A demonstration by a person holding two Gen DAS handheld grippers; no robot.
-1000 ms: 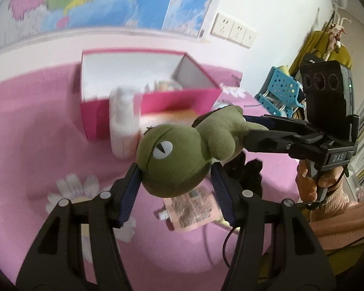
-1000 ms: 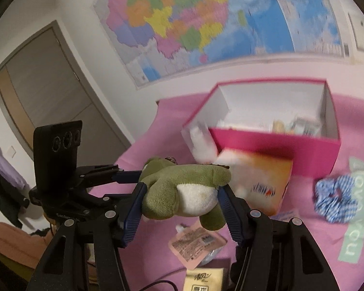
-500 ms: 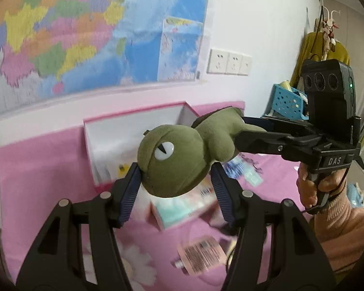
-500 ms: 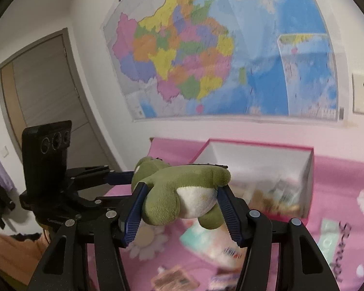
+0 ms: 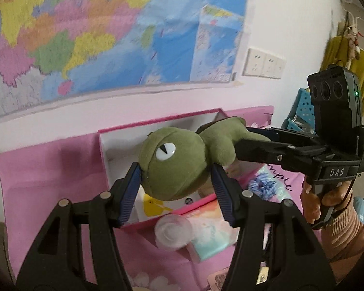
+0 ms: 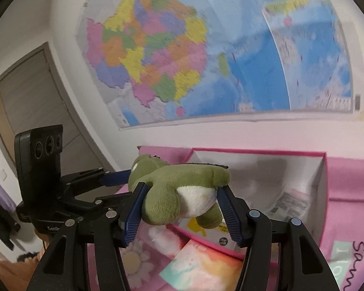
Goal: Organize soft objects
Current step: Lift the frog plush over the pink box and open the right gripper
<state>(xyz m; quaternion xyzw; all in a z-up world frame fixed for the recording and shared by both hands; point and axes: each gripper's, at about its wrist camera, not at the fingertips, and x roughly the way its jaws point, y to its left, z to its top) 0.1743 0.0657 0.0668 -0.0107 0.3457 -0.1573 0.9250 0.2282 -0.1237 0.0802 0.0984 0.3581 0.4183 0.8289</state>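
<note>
A large multicoloured wall map (image 5: 114, 36) fills the white wall above a pink cloth-covered surface (image 5: 48, 169) printed with white daisies, and a grey door (image 6: 29, 92) shows at the far left of the right wrist view. On the cloth stands an open pink cardboard box with a white inside (image 5: 104, 150), holding a white card with a yellow shape and some printed packets whose text is too small to read. Above the box hangs the green plush frog with a white eye and cream belly (image 5: 174, 165), gripped from both ends: the left gripper (image 5: 176, 194) clamps its blue-padded jaws on the round head, and the right gripper (image 6: 182, 214) clamps its jaws on the body, pads pressing into the plush on each side. In front of the box lie a clear round plastic cap (image 5: 173, 232) and a soft pastel pack in orange, pink and teal (image 5: 211, 232), with a blue gingham scrunchie (image 5: 262, 186) just to the right, beside black script lettering on the cloth that is only partly legible. The right tool's body bears the white letters "DAS" (image 5: 337, 171), and a hand in a ribbed peach sleeve (image 5: 327, 201) holds its grip. Farther right are white wall sockets (image 5: 264, 64), a blue perforated basket (image 5: 301, 111) and a mustard garment (image 5: 347, 63) hanging.
</note>
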